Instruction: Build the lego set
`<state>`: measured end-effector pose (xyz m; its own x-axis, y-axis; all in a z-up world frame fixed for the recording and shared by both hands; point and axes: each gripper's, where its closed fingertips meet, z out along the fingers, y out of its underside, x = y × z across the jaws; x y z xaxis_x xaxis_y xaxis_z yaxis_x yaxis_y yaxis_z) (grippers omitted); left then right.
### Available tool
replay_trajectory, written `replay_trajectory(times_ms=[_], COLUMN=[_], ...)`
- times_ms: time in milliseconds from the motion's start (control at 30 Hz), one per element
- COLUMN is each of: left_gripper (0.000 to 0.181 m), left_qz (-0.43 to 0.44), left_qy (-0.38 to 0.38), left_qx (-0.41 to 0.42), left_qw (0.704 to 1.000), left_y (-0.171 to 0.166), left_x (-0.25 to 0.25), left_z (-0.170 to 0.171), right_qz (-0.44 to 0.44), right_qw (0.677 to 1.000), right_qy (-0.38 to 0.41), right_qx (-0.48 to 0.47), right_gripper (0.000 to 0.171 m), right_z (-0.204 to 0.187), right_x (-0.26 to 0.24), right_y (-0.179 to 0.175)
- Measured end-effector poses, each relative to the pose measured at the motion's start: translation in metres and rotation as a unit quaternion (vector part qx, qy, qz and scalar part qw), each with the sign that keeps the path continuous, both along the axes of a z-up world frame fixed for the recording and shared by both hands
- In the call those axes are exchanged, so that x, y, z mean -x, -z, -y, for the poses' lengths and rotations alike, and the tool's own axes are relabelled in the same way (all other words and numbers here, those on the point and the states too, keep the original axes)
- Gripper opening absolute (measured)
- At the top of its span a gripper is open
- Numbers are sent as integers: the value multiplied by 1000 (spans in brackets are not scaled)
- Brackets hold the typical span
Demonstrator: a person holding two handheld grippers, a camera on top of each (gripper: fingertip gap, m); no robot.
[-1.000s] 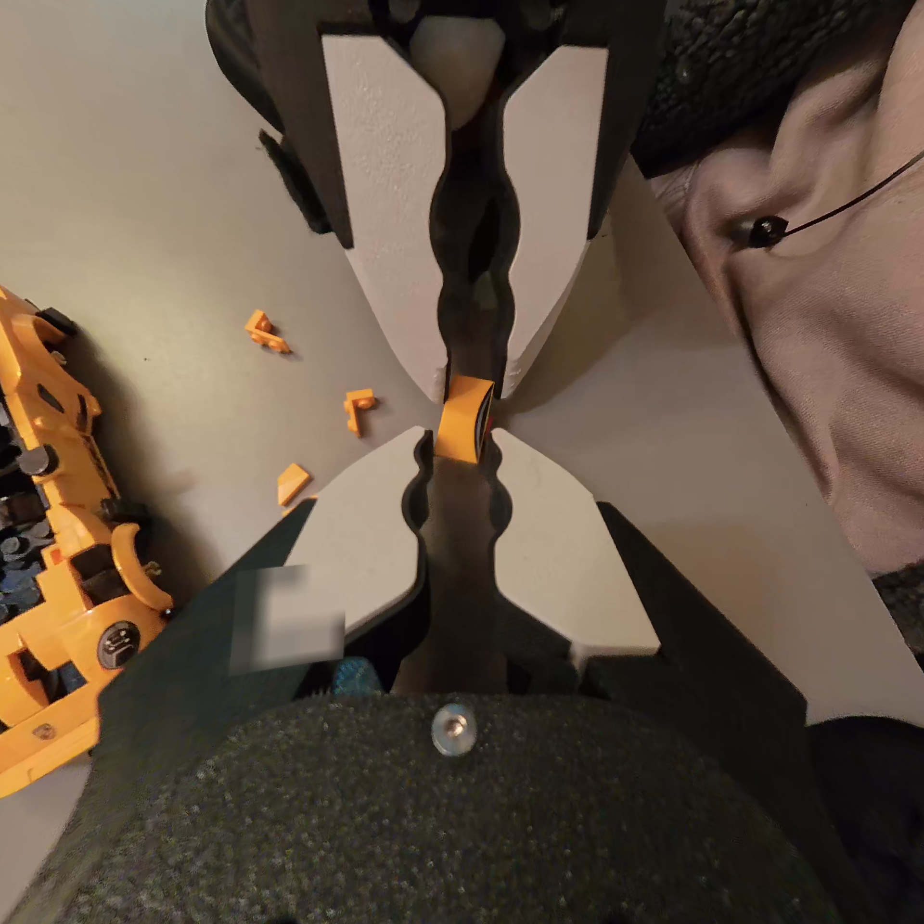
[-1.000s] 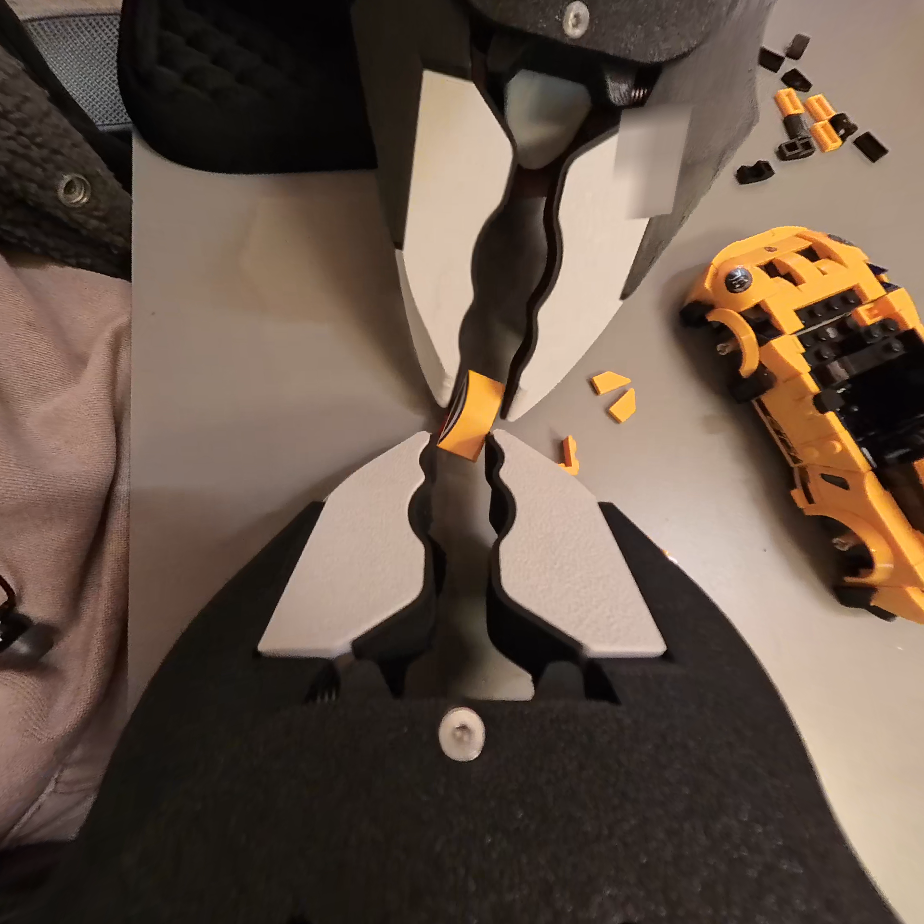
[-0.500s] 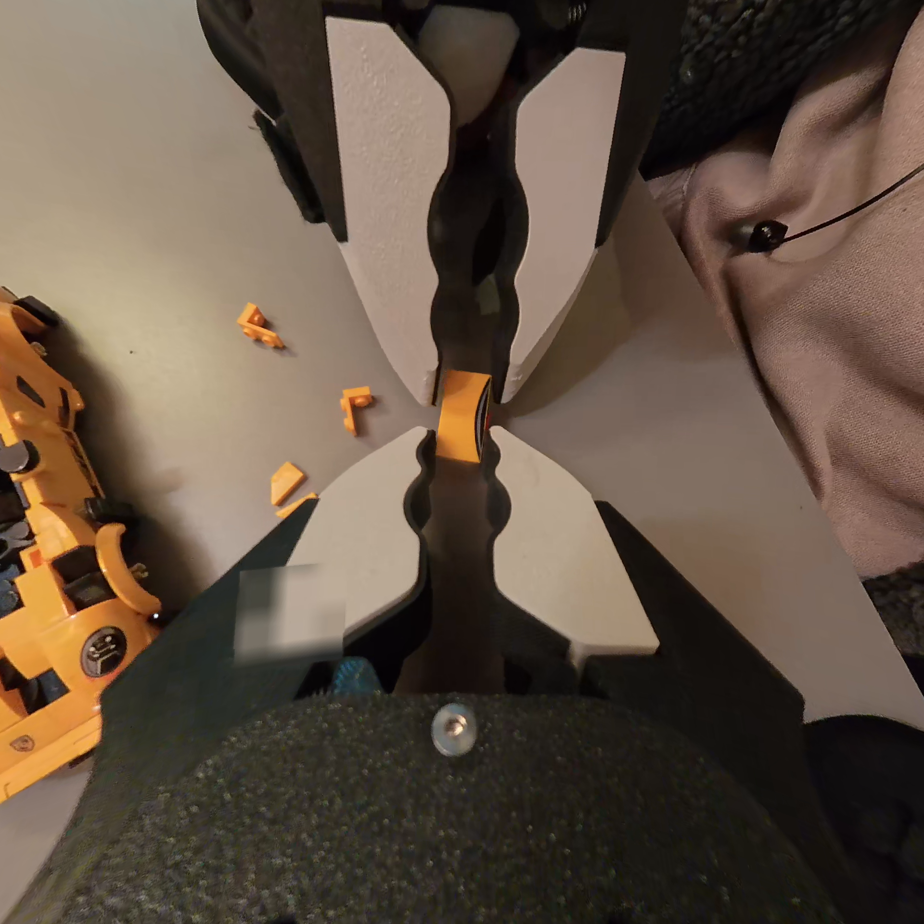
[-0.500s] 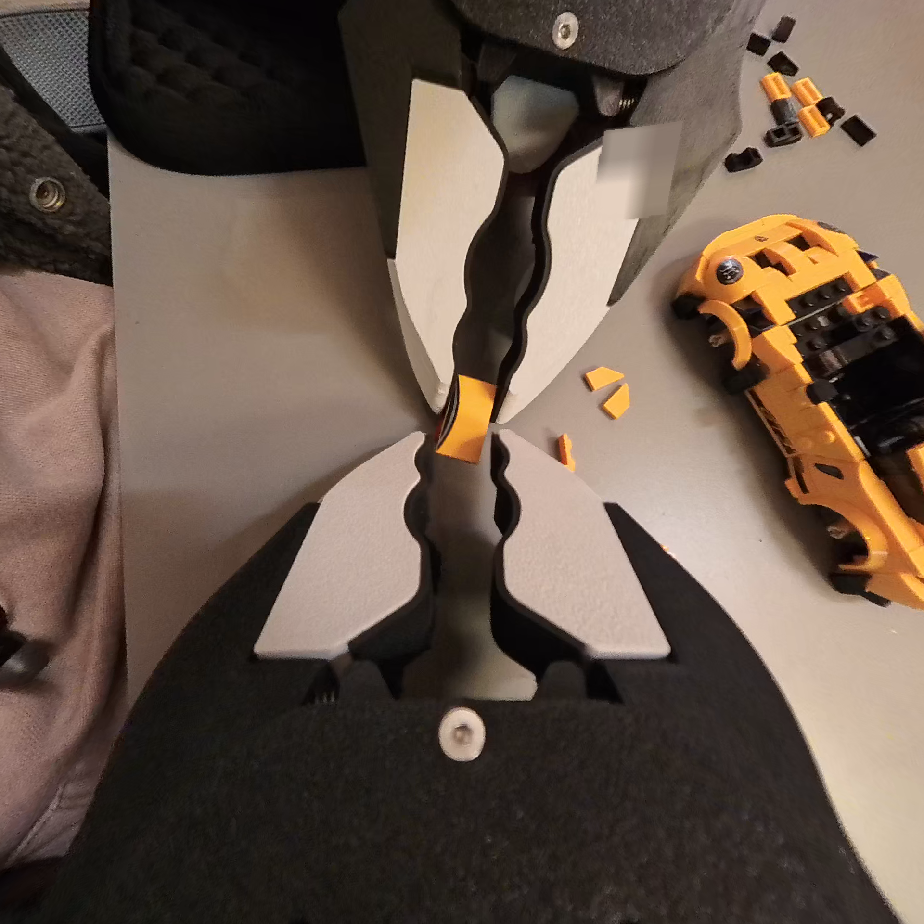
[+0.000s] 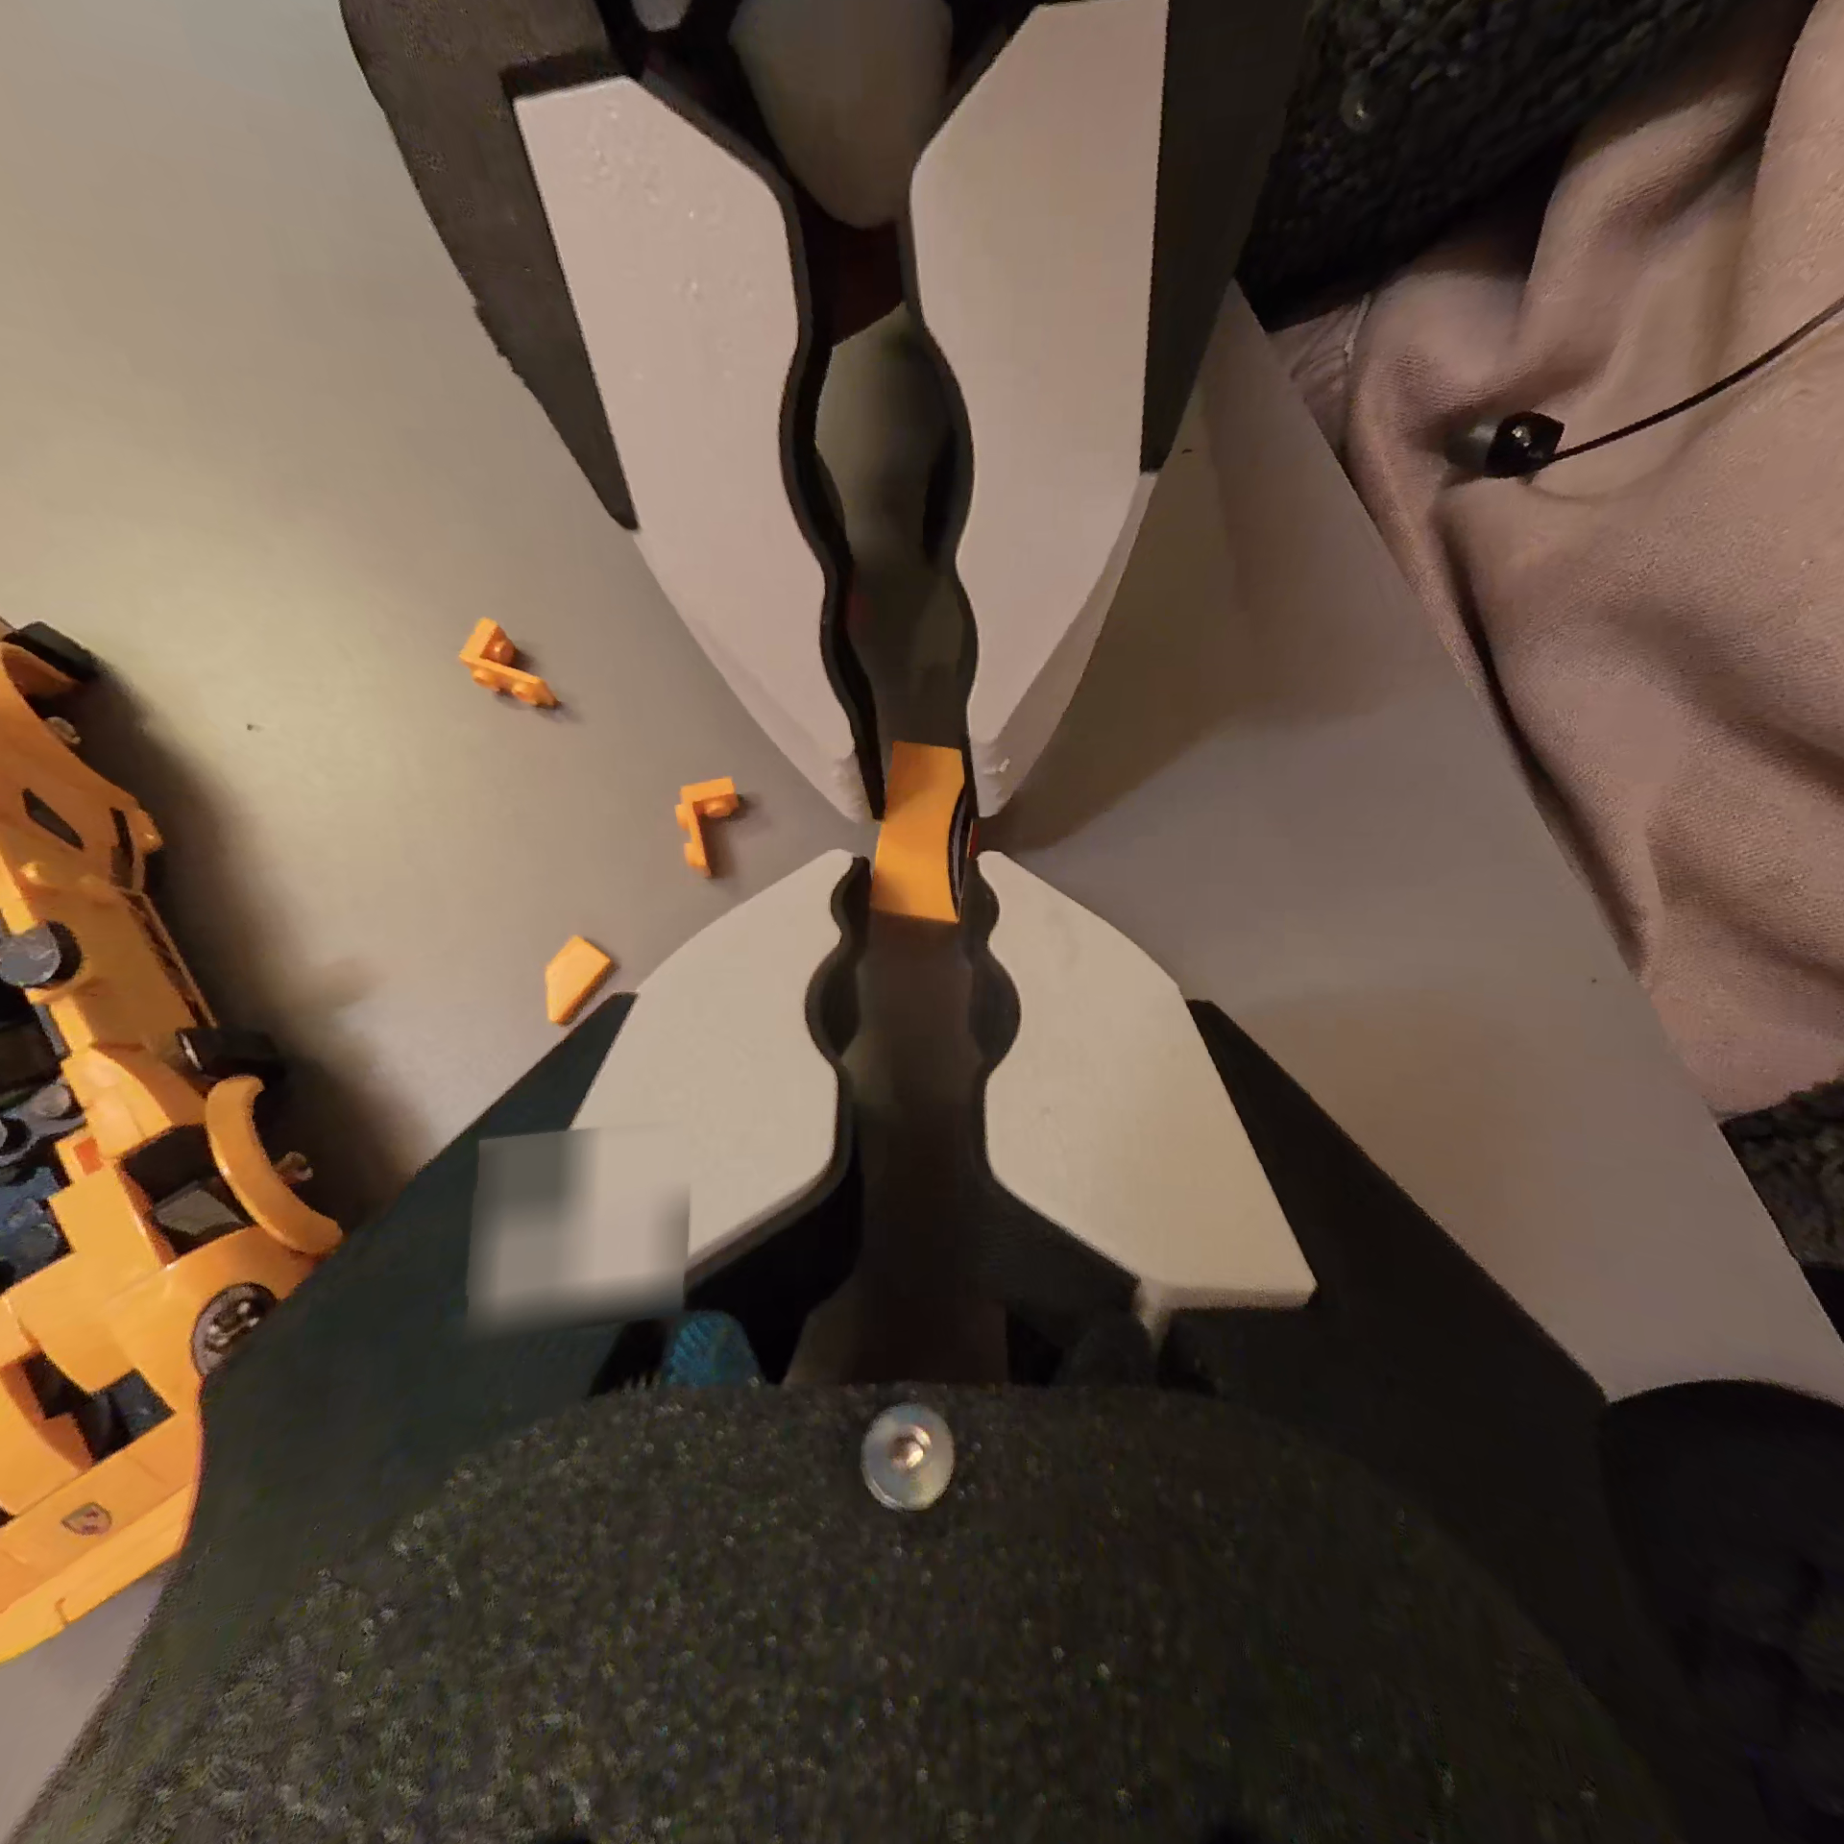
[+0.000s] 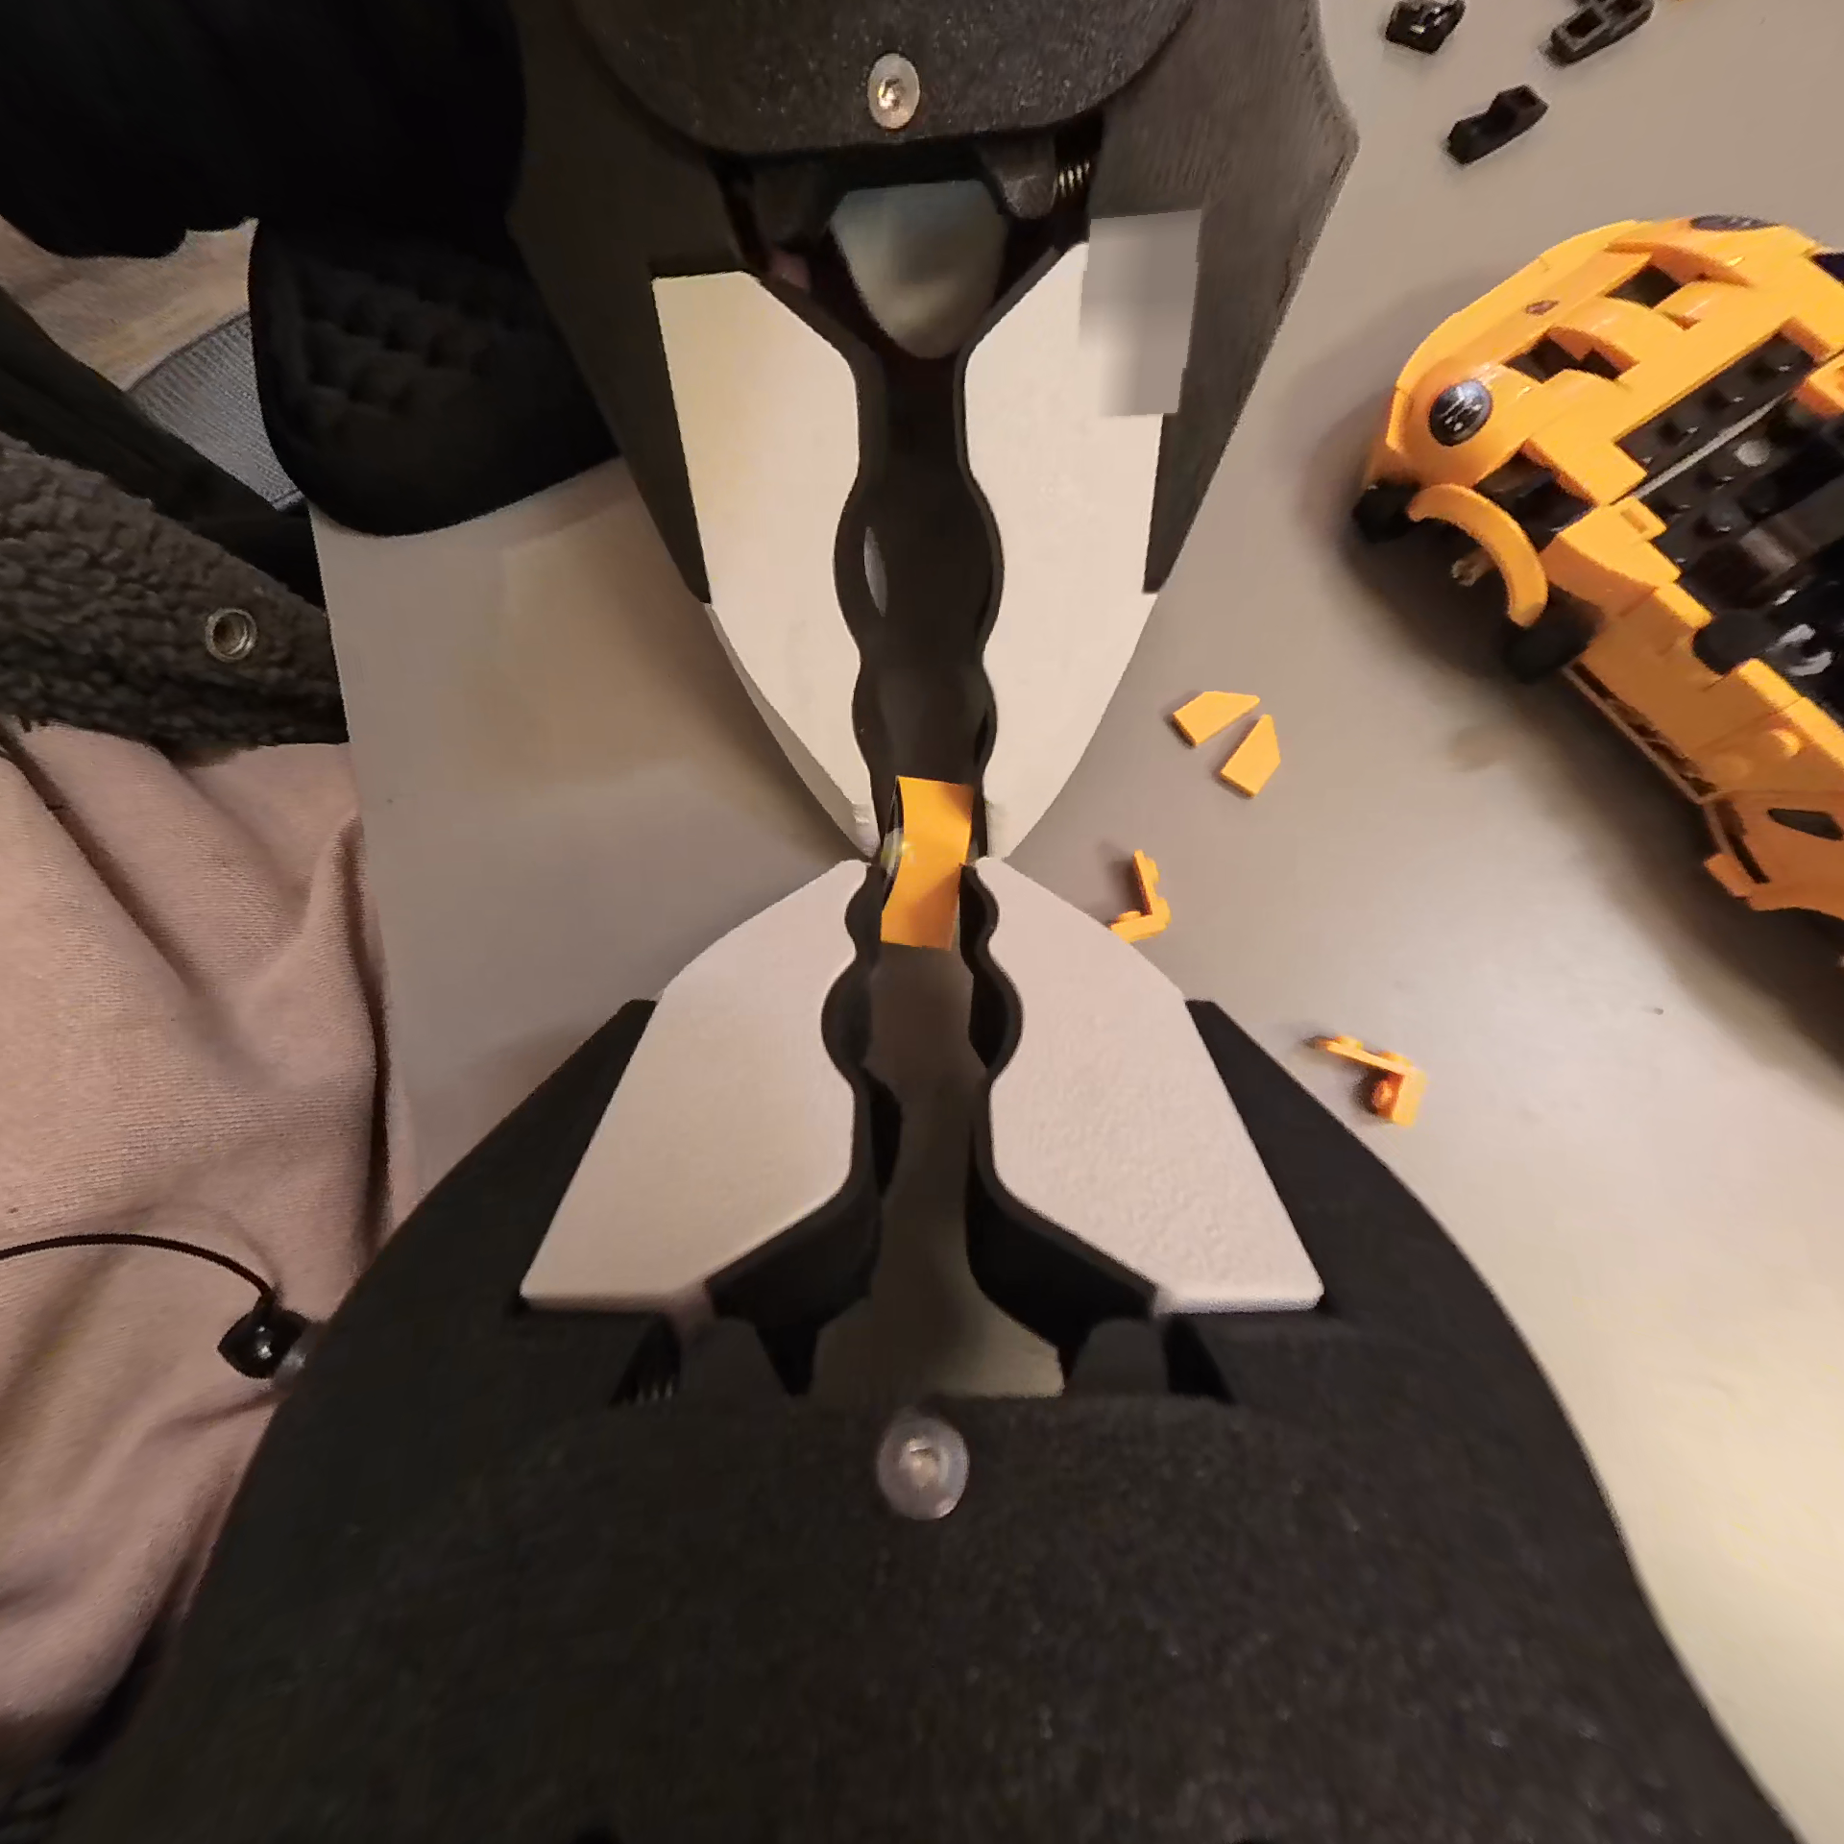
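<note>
A small curved orange piece (image 5: 916,833) is held between both grippers, which meet tip to tip above the grey table (image 5: 249,399). My left gripper (image 5: 916,878) is shut on its near end. My right gripper (image 5: 923,783) comes in from the top of the left wrist view. In the right wrist view my right gripper (image 6: 918,883) is shut on the orange piece (image 6: 928,858), and the left gripper (image 6: 926,813) grips its far end. The partly built orange and black car (image 5: 110,1197) lies at the left, and at the right in the right wrist view (image 6: 1646,559).
Small loose orange pieces (image 5: 703,813) lie on the table between the grippers and the car, also in the right wrist view (image 6: 1227,743). Several black pieces (image 6: 1497,120) lie at the far right. A person's beige garment (image 5: 1597,748) lines the table edge. My left and right fingertips are right by each other.
Both grippers stay shut on the orange piece. It has turned from tilted to nearly upright in the right wrist view. The car has shifted in both views as the grippers moved.
</note>
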<state>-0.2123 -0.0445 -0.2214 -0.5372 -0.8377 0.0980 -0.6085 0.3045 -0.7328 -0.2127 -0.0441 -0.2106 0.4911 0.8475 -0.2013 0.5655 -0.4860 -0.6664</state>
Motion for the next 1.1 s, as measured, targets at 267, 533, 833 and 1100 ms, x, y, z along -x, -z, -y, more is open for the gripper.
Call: replay_trajectory(times_ms=[267,533,833,1100], left_gripper=[17,17,17,17], left_qz=[-3,-1,-7,5], left_qy=[27,34,41,33], left_qx=[6,3,-8,-6], left_qw=[1000,999,999,999], left_y=[0,1,2,1], left_x=[1,1,2,1], left_z=[0,1,1,0], right_qz=[-10,-11,-31,-29], right_qw=[999,998,996,997], right_qy=[13,7,12,9], right_qx=[41,63,86,70], right_gripper=[15,15,15,14], right_z=[1,2,3,3], right_x=[2,3,4,5], right_y=[2,4,5,4])
